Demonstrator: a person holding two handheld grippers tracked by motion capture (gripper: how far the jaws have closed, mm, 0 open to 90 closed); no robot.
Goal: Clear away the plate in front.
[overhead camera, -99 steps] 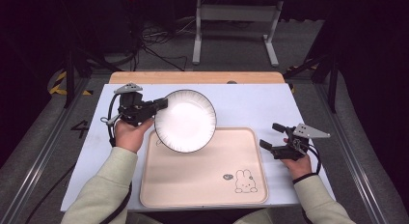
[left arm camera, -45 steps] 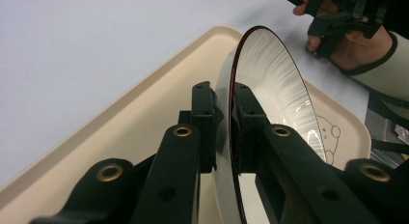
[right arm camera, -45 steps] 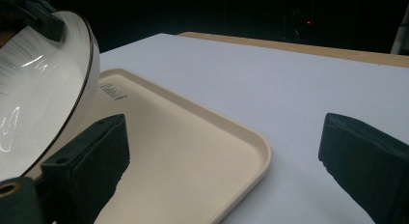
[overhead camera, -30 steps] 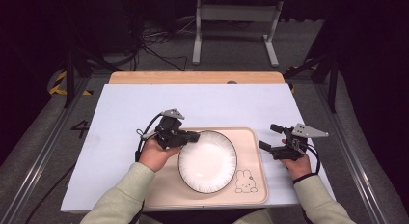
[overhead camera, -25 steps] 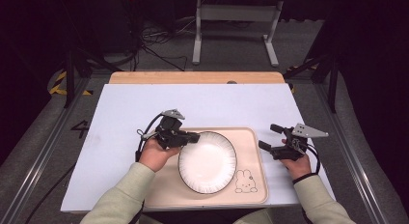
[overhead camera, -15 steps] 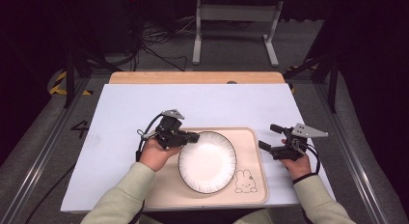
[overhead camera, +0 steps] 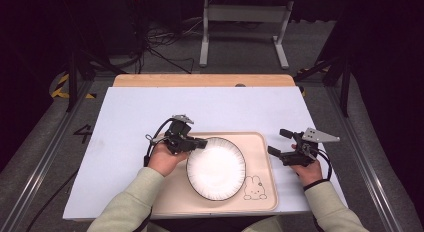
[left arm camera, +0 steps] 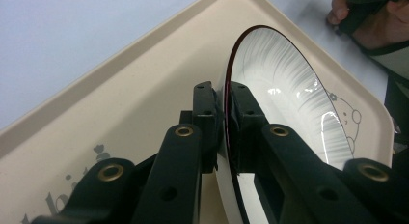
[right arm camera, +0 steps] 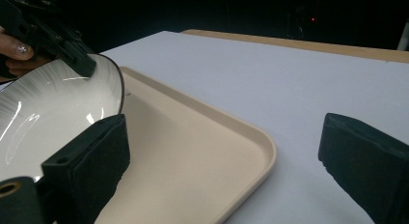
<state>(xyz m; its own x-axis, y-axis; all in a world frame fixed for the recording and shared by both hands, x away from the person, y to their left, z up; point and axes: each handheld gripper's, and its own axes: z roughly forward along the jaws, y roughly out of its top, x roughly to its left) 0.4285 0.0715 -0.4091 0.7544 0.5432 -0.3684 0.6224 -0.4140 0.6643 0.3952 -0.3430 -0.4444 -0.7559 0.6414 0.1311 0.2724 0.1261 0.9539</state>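
A white plate [overhead camera: 216,168] with a dark rim lies on the beige tray [overhead camera: 257,144], towards its left half. My left gripper [overhead camera: 199,143] is shut on the plate's left rim; in the left gripper view the two jaws pinch the plate [left arm camera: 284,93] edge between their pads, above the tray [left arm camera: 120,93]. My right gripper [overhead camera: 281,142] stands open at the tray's right edge, holding nothing. In the right gripper view its wide-apart jaws frame the tray [right arm camera: 202,147] corner, with the plate [right arm camera: 53,113] at the left.
The tray bears a rabbit drawing [overhead camera: 254,187] near its front right corner. It rests on a pale blue-white mat [overhead camera: 130,112] over a wooden table [overhead camera: 200,80]. Dark floor, cables and a metal stand [overhead camera: 245,14] lie beyond the far edge.
The left gripper carried the plate from the mat at the tray's far left corner down onto the tray. Over the last second nothing has visibly moved. The right gripper stayed put.
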